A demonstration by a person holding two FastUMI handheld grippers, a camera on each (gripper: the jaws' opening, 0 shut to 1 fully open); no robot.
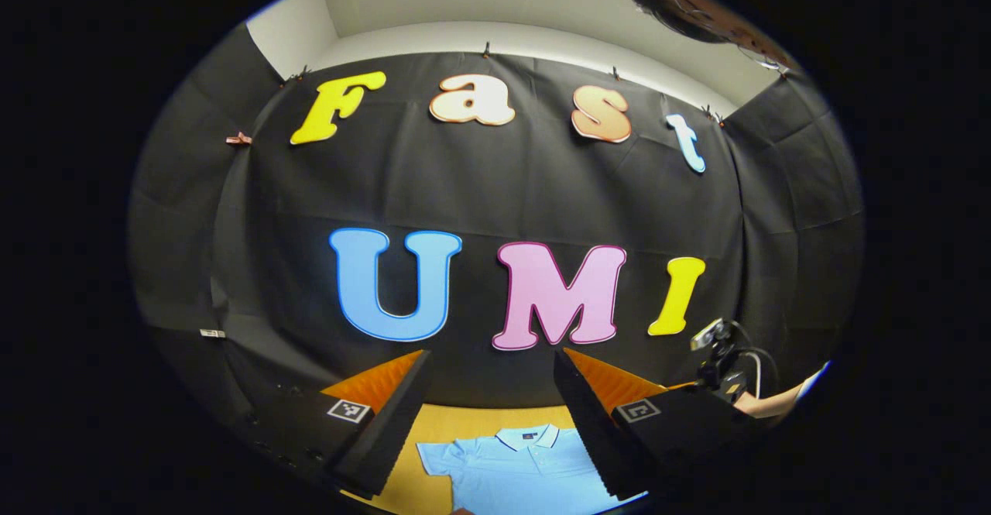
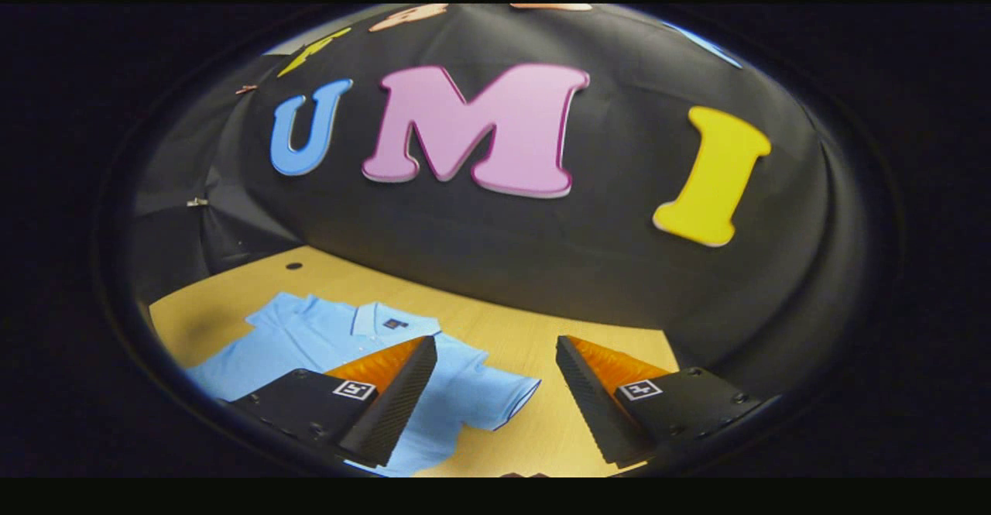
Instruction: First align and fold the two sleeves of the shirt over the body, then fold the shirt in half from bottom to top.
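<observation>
A light blue polo shirt [image 1: 515, 468] lies flat on the wooden table [image 1: 464, 418], collar toward the booth wall and both short sleeves spread out. In the left gripper view my left gripper [image 1: 489, 360] hovers open above it, nothing between its fingers. The right gripper view has the same shirt [image 2: 325, 337] at the lower left, its right sleeve [image 2: 503, 399] lying out toward the middle. My right gripper [image 2: 495, 345] is open and empty, held above that sleeve and the bare table [image 2: 542, 337]. Far right in the left gripper view, the other gripper [image 1: 720, 360] appears with a hand on it.
The black cloth wall rises right behind the table's far edge. A small dark hole [image 2: 293, 266] marks the tabletop near its back left. A person's forearm [image 1: 778, 400] reaches in from the right.
</observation>
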